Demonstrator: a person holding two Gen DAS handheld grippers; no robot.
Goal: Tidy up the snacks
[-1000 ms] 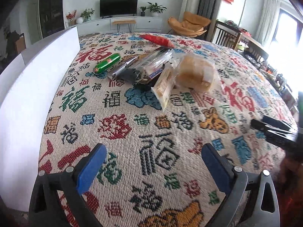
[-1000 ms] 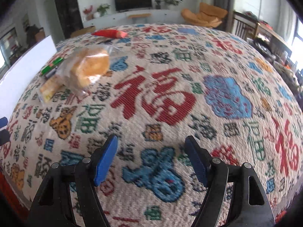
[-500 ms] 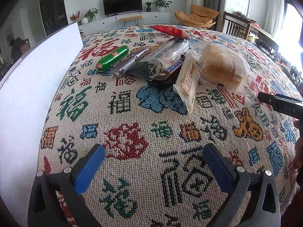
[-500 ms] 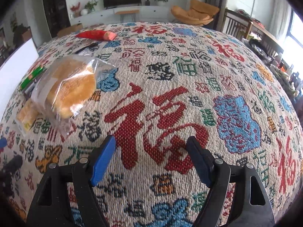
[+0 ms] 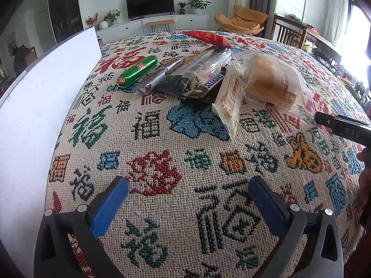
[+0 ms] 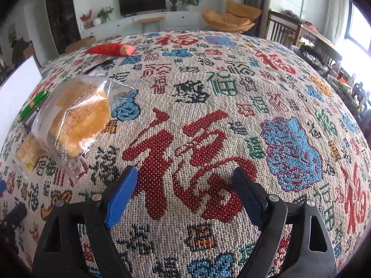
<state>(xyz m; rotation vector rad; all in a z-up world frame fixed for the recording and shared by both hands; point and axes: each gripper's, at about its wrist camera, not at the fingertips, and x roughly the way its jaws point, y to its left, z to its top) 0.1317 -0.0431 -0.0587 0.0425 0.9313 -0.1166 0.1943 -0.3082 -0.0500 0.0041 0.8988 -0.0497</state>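
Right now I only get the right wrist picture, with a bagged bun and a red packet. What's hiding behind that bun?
Observer: A Snickers bar lies beyond the bagged bun, next to a pale biscuit pack.
Operator: Anything more in that pile?
Observer: A long silvery wrapped bar lies beside the green sausage stick.
Operator: And the other claw?
Observer: The left gripper is open and empty, over the patterned cloth, short of the pile.
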